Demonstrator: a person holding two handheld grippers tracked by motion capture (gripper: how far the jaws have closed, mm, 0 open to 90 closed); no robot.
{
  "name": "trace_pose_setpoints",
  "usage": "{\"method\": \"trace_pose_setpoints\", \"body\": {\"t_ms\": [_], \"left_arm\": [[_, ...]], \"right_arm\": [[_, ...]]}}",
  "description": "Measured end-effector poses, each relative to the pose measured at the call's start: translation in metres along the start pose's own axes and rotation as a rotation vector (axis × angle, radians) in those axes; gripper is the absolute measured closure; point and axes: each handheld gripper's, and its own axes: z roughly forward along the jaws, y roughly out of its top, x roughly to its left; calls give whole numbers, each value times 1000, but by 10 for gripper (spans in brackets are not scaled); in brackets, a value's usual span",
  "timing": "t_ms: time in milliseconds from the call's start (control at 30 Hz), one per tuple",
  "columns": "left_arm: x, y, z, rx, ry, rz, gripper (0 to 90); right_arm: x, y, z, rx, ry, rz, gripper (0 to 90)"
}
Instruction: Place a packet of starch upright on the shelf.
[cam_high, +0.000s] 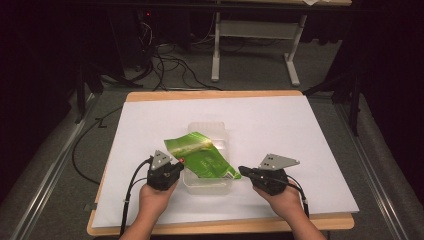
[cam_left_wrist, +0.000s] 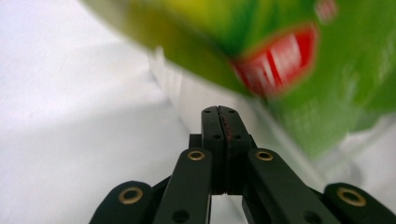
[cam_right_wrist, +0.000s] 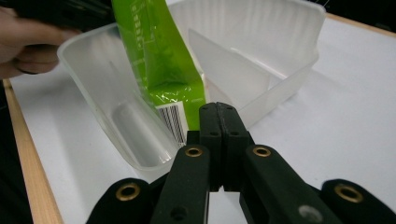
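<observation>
Tools number two, one in each of the person's hands: the left tool (cam_high: 176, 166) and the right tool (cam_high: 246, 171), both over the white worktop (cam_high: 300, 145). Between them stands one clear plastic container (cam_high: 216, 129), and one green packet (cam_high: 200, 155) lies slanted across it, its lower part over the near end of the container and its upper end lifted past the far-left rim. A dividing wall splits the container into two compartments in the right gripper view, and the packet (cam_right_wrist: 156, 56) dips into the nearer one; the farther one holds nothing. The right tool (cam_right_wrist: 218, 109) has its jaws pressed together at the packet's barcode corner, though whether film sits between them I cannot tell. In the left gripper view the left tool (cam_left_wrist: 219, 112) also has its jaws together, just under the packet's (cam_left_wrist: 299, 70) blurred red label, with the container's clear rim (cam_left_wrist: 187, 100) just beyond the tips.
</observation>
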Motion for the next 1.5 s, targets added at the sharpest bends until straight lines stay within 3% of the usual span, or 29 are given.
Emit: {"method": "trace_pose_setpoints", "body": {"t_ms": [200, 400, 767, 1000, 1333, 1500], "left_arm": [[-1, -6, -14, 13, -36, -8, 900], [-3, -10, -13, 27, -73, 2, 900], [-5, -14, -14, 33, -85, -10, 900], [-3, -15, -14, 24, -106, -44, 900], [-3, -17, -14, 17, -110, -48, 900], [-4, -17, -12, 37, -100, -39, 900]], "right_arm": [[-2, 1, 9, 28, 4, 15, 900], [-2, 2, 22, 71, 49, 4, 900], [0, 7, 34, 83, 90, -5, 900], [2, 10, 41, 82, 111, -4, 900], [14, 20, 62, 111, 152, -42, 900], [11, 21, 51, 95, 117, -42, 900]]}}
